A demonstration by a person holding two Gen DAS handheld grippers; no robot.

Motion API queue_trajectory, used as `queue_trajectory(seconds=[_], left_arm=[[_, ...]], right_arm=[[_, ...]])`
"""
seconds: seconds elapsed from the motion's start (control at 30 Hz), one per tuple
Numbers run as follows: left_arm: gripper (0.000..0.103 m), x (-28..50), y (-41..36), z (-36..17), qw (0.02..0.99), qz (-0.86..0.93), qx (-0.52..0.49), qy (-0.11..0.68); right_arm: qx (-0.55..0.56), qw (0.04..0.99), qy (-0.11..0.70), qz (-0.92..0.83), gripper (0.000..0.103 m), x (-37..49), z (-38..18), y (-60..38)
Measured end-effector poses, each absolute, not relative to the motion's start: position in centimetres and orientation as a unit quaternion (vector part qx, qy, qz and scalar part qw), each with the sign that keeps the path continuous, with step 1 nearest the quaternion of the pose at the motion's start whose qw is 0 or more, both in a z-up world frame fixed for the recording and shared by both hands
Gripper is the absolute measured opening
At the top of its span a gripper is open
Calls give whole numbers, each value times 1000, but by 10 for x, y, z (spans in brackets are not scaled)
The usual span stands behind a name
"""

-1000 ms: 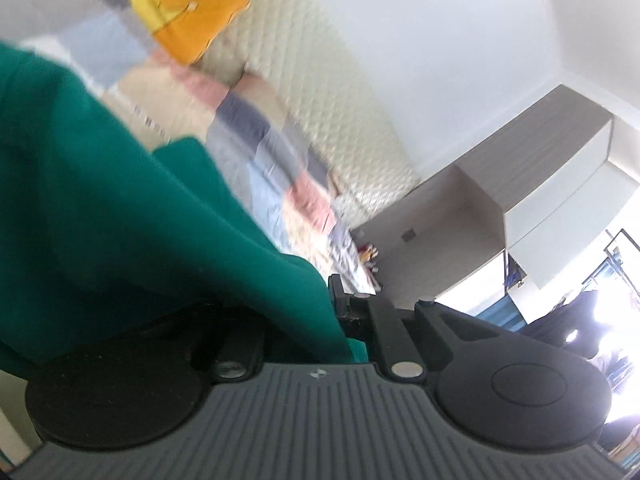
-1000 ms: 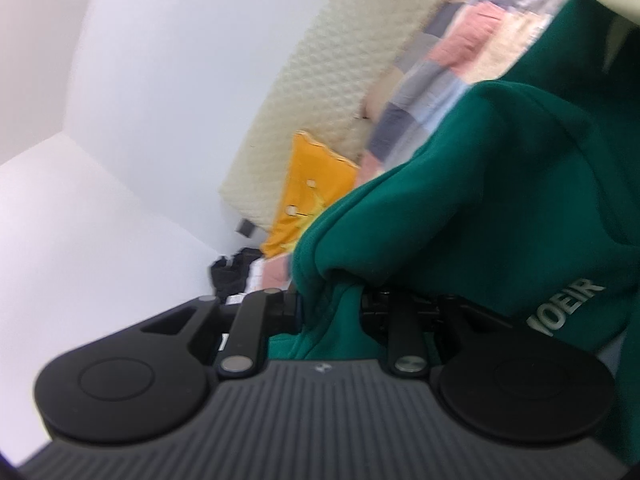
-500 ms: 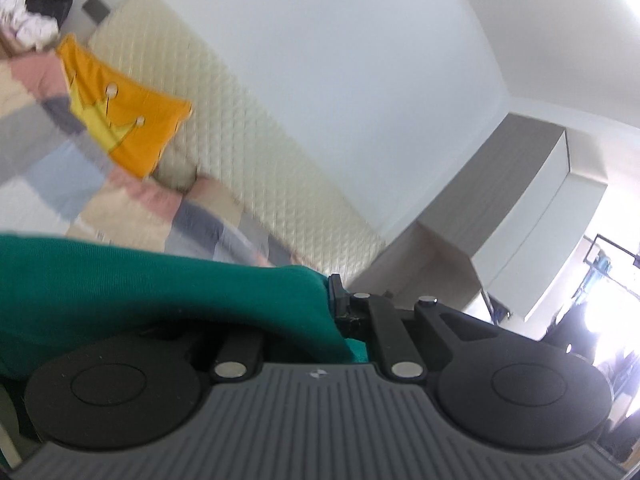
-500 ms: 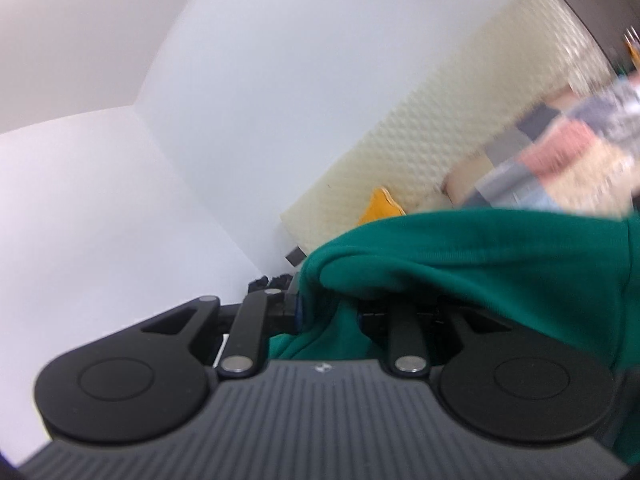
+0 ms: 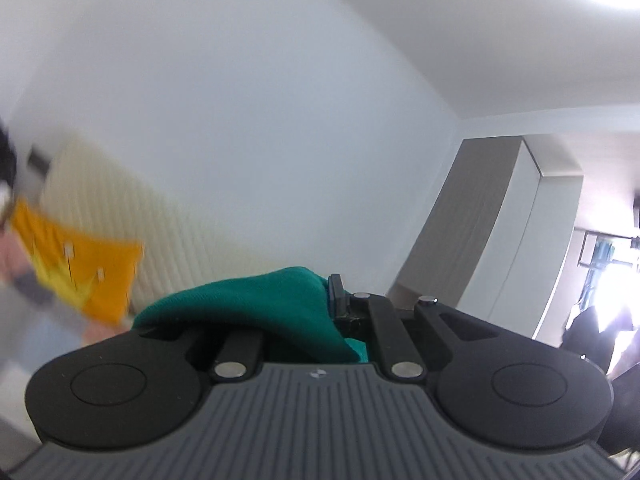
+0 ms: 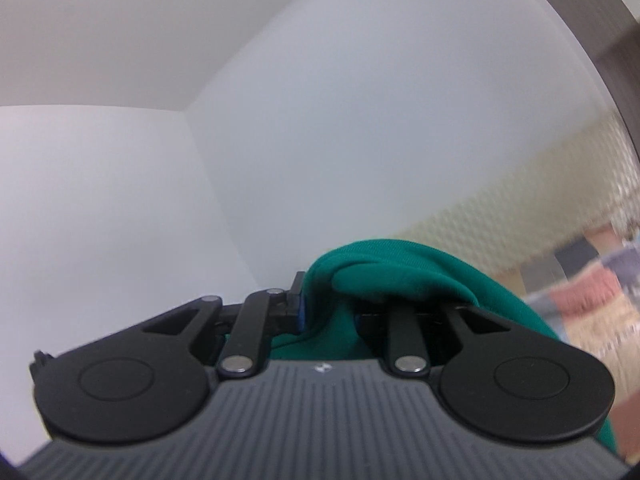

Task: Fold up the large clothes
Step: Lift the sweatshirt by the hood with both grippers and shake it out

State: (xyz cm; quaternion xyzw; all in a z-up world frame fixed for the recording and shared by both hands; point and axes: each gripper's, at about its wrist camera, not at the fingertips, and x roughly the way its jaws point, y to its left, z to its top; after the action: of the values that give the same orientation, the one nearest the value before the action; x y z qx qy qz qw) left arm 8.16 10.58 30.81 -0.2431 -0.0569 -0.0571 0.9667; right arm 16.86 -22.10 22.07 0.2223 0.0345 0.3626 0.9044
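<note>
Centrally at the bottom of both frames, the green garment (image 5: 256,300) is clamped by the left gripper (image 5: 320,304) and the right gripper (image 6: 320,304), jaws clenched.

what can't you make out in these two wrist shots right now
- Left wrist: most of the green garment hangs below the left tool, out of view.
- Left wrist: yellow pillow smeared by motion blur.
- Right wrist: right tool fingertips buried in fabric; bedspread blurred.

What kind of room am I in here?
Most likely a bedroom: a quilted cream headboard against the wall, an orange pillow, a patchwork bedspread and a tall wardrobe.
</note>
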Motion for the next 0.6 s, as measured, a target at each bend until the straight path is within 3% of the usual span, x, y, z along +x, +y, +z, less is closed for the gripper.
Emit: queue_trajectory(seconds=[0.2,0.33,0.47,0.6], left_arm=[[11,42,97,404,975,-45,-195,-92],[11,29,94,435,983,-38,-145,-103],[11,57,112,416,988,-30,-142,-59],[11,122,148,349,985,-26,-168,-2]], right_arm=[[191,904,-22,382,23,130,289,-217],[188,899,-52,391,23,117,312,-213],[178,907,-33,380,23,136,298,-196],[186,912,30,364,23,193,242,-177]])
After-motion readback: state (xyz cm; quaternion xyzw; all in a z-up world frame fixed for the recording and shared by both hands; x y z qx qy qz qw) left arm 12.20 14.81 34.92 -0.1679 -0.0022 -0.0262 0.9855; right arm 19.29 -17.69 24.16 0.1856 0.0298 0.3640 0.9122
